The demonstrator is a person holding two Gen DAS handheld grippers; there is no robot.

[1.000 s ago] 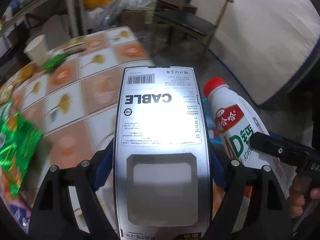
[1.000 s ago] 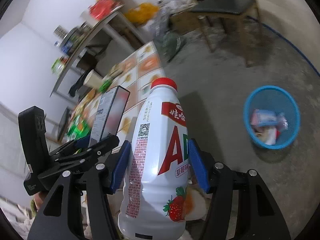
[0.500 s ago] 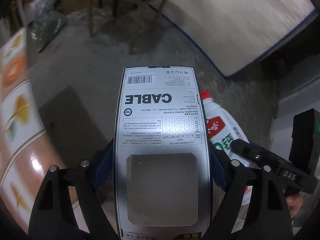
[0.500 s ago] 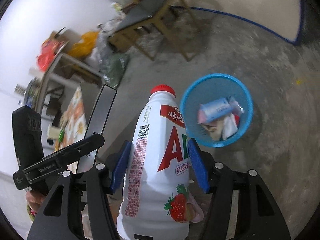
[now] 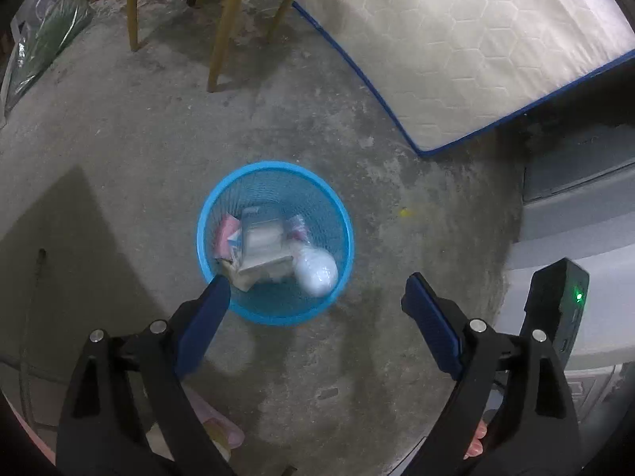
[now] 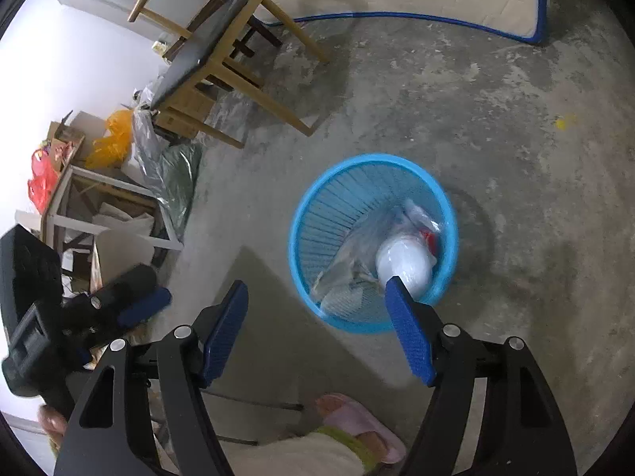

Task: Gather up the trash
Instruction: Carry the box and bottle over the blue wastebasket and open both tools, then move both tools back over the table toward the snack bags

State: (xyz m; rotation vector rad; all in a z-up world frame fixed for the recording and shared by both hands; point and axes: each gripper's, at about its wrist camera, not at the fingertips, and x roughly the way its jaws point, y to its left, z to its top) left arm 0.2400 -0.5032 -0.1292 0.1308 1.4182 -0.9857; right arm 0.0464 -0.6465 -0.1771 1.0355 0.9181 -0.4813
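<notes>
Trash basket (image 5: 341,214) with white bottle (image 5: 317,273), box (image 5: 264,246) and wrappers inside.

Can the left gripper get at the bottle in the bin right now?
Probably yes: the left gripper hangs above the bin, jaws opening with nothing between them, and the bottle lies uncovered on top.

Bright blue mesh bin (image 5: 344,214) on mottled grey concrete floor (image 5: 119,150). Inside it, a white bottle (image 5: 317,271), a pale grey-white box (image 5: 264,252) and a pink wrapper (image 5: 226,234). Both tools, left (image 5: 315,297) and right (image 6: 315,299), show black arms with royal-blue pads. Cream mattress (image 5: 476,39), hexagon-quilted, edged in blue. Tan wooden chair (image 6: 222,63) with a black seat. Orange bag (image 6: 113,139), red bag (image 6: 41,182). Pink slipper (image 6: 357,420).
</notes>
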